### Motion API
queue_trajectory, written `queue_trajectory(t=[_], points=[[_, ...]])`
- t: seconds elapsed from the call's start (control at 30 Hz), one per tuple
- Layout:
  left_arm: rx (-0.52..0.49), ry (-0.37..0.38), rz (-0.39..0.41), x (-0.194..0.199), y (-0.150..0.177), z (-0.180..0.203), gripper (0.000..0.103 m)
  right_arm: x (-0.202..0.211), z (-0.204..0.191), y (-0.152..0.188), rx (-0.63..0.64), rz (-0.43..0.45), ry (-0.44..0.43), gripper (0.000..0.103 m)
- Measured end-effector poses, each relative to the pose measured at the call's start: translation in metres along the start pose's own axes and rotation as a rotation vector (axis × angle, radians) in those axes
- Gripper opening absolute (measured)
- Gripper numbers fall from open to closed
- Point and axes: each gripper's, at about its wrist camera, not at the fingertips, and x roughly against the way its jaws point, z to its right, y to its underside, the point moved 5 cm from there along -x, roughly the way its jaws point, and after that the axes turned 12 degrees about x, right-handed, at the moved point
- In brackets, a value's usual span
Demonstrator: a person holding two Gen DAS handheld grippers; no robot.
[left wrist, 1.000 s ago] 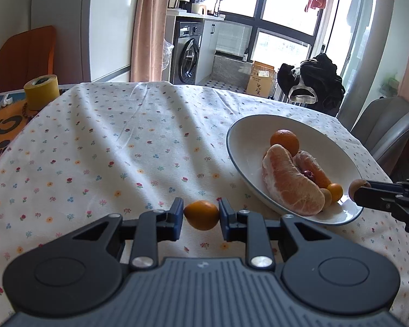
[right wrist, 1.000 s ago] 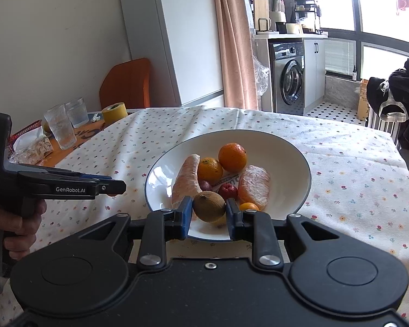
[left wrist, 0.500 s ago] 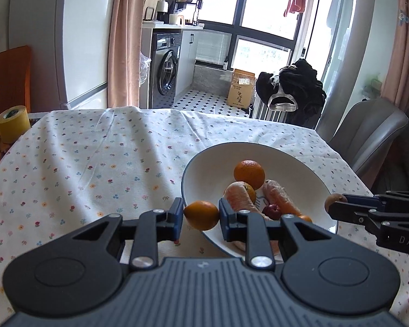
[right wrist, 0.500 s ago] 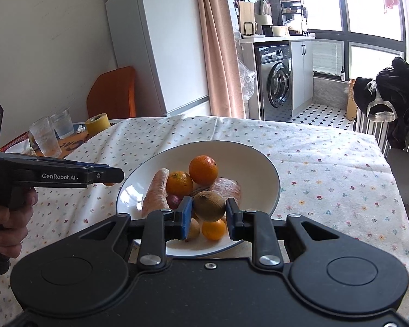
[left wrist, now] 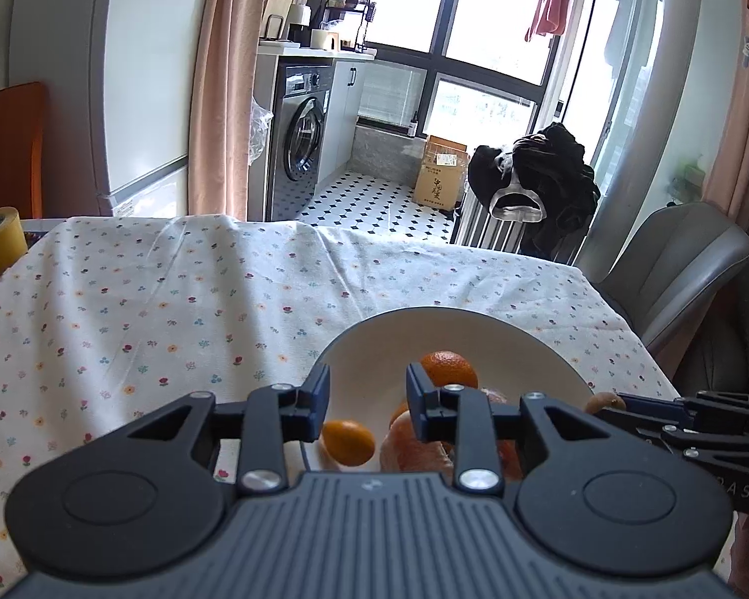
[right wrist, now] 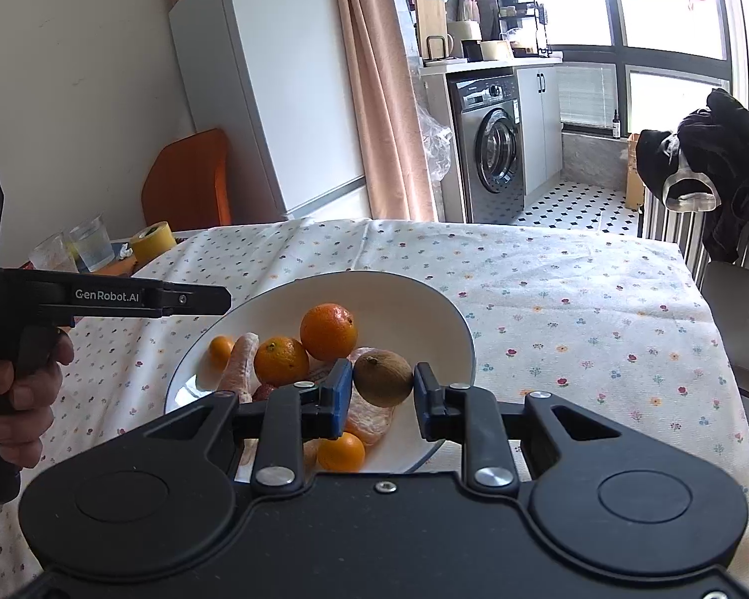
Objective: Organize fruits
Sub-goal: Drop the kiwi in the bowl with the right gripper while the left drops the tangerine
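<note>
Jaws parted, left gripper point(left wrist: 367, 392) empty (right gripper point(right wrist: 382, 389) clamps kiwi point(right wrist: 383, 384)).

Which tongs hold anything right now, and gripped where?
Right tongs pinch the brown kiwi-like fruit across its sides, over the white bowl. Left tongs are open and empty; the small orange fruit lies below them.

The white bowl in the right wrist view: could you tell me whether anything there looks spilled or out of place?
Nothing stands out. The bowl sits upright on the tablecloth, its fruit all inside, and the brown kiwi is clamped in the right gripper above it.
</note>
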Motion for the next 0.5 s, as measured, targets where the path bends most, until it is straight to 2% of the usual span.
queue_trajectory(t=[0.3, 0.37, 0.5], points=[[0.007, -0.030, -0.009, 0.008, 0.002, -0.009, 0.034, -0.003, 0.000, 0.002, -0.014, 0.001, -0.008, 0.025], [0.002, -0.031, -0.006, 0.011, 0.003, -0.009, 0.037, -0.002, -0.002, -0.001, -0.014, 0.018, -0.012, 0.030], [0.007, -0.031, 0.002, 0.019, 0.005, -0.011, 0.055, 0.005, -0.002, -0.003, -0.011, 0.029, 0.004, 0.030]])
